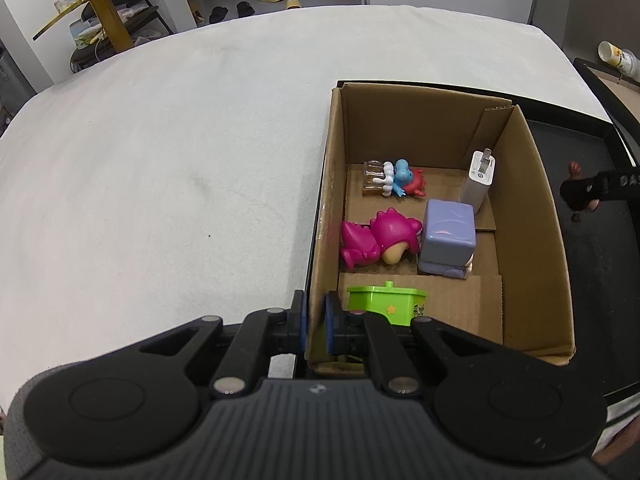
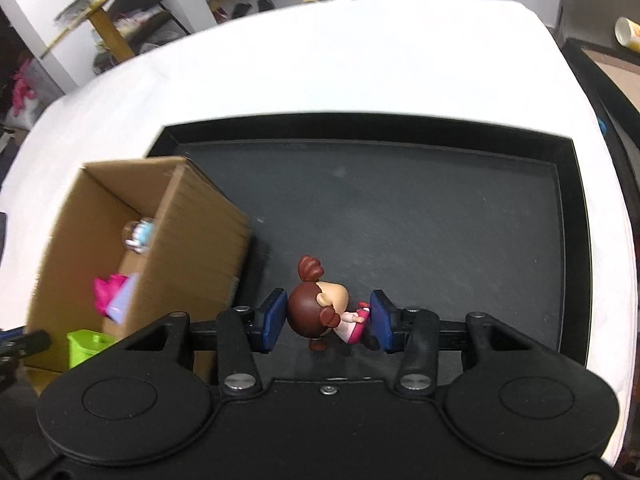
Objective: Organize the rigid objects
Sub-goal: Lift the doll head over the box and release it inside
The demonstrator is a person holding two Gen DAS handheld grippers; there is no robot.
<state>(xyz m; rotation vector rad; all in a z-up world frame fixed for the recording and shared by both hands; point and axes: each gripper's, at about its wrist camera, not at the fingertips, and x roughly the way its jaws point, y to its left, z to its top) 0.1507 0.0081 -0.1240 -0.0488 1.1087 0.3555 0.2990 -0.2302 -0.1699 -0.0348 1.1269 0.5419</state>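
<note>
while the left fingers (image 1: 314, 322) pinch the box (image 1: 532, 184) wall, the doll (image 2: 326, 312) lies crosswise between the right fingers (image 2: 328, 322), pads at head and feet, grip unconfirmed.

L gripper (image 1: 314, 322) points steeply down at the near-left corner of the box (image 1: 326, 216), blue pads pinched on its left wall. R gripper (image 2: 327, 320) also tilts steeply down over the tray (image 2: 576, 208), near its front edge, pads touching either side of a brown-haired figurine (image 2: 320, 312).
</note>
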